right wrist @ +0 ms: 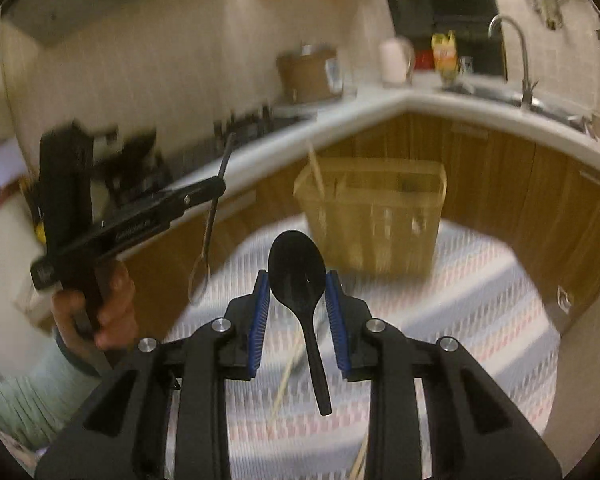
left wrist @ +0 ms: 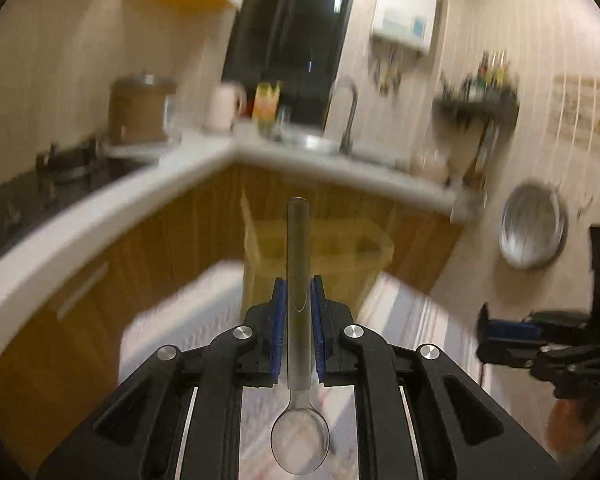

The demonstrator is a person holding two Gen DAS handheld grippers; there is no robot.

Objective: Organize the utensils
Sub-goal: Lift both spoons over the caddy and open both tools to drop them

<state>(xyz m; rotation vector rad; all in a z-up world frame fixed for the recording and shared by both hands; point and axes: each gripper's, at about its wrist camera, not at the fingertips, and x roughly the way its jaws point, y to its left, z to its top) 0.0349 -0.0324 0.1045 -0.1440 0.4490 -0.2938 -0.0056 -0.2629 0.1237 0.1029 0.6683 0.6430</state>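
The left gripper (left wrist: 299, 304) clamps a clear plastic spoon (left wrist: 299, 380) by its handle, bowl nearest the camera. The right gripper (right wrist: 298, 300) pinches a black spoon (right wrist: 298, 276) at its bowl — both near the yellow utensil caddy (right wrist: 374, 216) on the patterned cloth (right wrist: 480, 320).

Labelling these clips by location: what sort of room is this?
Most likely a home kitchen: a sink with a curved tap, a gas stove set into the white counter, and wooden cupboards underneath.
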